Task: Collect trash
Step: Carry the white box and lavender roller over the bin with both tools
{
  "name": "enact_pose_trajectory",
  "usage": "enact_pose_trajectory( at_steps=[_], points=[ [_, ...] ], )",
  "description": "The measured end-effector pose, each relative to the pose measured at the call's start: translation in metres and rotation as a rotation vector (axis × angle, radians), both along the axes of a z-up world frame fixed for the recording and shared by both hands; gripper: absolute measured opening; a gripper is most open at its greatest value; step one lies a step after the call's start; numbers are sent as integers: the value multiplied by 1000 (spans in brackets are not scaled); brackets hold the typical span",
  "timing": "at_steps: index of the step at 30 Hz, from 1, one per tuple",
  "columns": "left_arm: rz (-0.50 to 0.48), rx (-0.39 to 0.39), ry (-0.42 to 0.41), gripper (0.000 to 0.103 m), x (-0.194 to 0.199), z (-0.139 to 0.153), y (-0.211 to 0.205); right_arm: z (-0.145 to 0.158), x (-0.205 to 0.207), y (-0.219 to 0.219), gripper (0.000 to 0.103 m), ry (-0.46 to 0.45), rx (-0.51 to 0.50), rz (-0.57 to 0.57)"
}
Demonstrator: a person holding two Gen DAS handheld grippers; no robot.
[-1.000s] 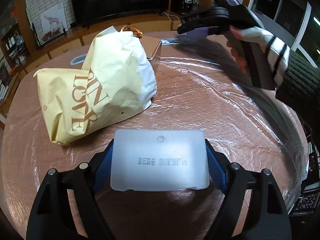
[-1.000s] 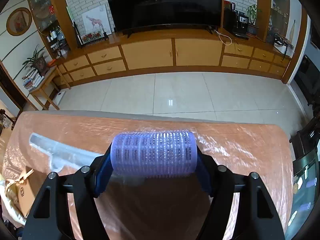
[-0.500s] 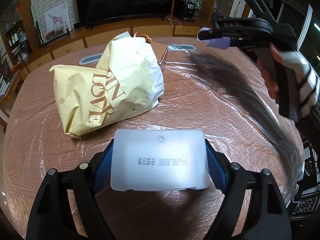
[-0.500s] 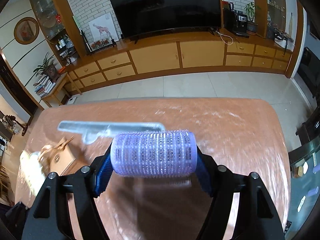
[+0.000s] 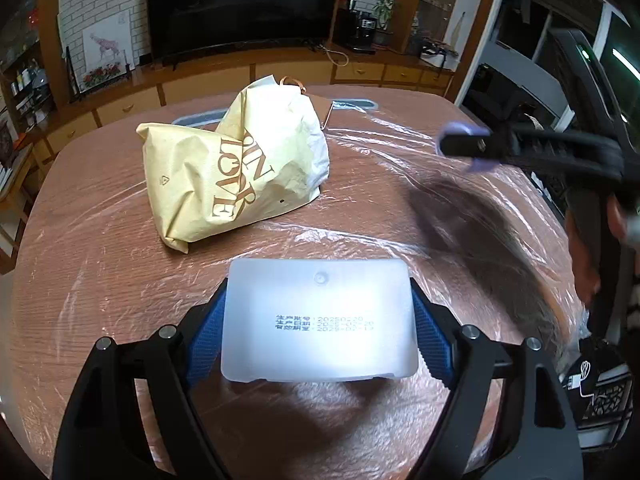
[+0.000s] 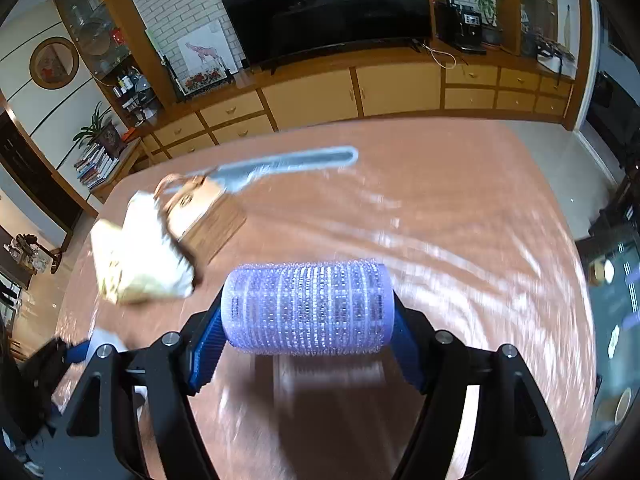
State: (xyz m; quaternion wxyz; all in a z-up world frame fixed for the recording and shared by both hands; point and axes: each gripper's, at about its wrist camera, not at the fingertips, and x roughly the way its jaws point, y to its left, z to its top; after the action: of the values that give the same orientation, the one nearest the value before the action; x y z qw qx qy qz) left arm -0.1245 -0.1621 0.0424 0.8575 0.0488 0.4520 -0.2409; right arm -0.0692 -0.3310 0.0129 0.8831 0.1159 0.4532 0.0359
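At the bottom of each wrist view, the left gripper [image 5: 319,322] jaws pinch a frosted plastic box [image 5: 319,320], while the right gripper [image 6: 307,308] jaws clamp a purple hair roller [image 6: 306,307]. Beyond, a crumpled yellow paper bag [image 5: 224,176] lies upper left on the film-covered tabletop [image 5: 100,260].

Right gripper [image 5: 460,144] motion-blurred, its hand [image 5: 592,248] cut off at the right edge, printed date on the white box [image 5: 320,320] illegible, far grey strip [image 5: 352,103] half hidden behind the paper bag [image 5: 224,172]
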Motion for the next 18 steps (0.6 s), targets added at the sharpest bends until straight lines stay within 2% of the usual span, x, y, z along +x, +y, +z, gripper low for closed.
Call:
enact_pose_trajectory(
  at_steps=[10,18],
  points=[
    [-74,-26,3,83,-14,-3,6,-6,-63,18,70,23,25,-68],
    [-102,-12,2,83,-26,0,5,-7,-90,26,70,33,30,-78]
  ],
)
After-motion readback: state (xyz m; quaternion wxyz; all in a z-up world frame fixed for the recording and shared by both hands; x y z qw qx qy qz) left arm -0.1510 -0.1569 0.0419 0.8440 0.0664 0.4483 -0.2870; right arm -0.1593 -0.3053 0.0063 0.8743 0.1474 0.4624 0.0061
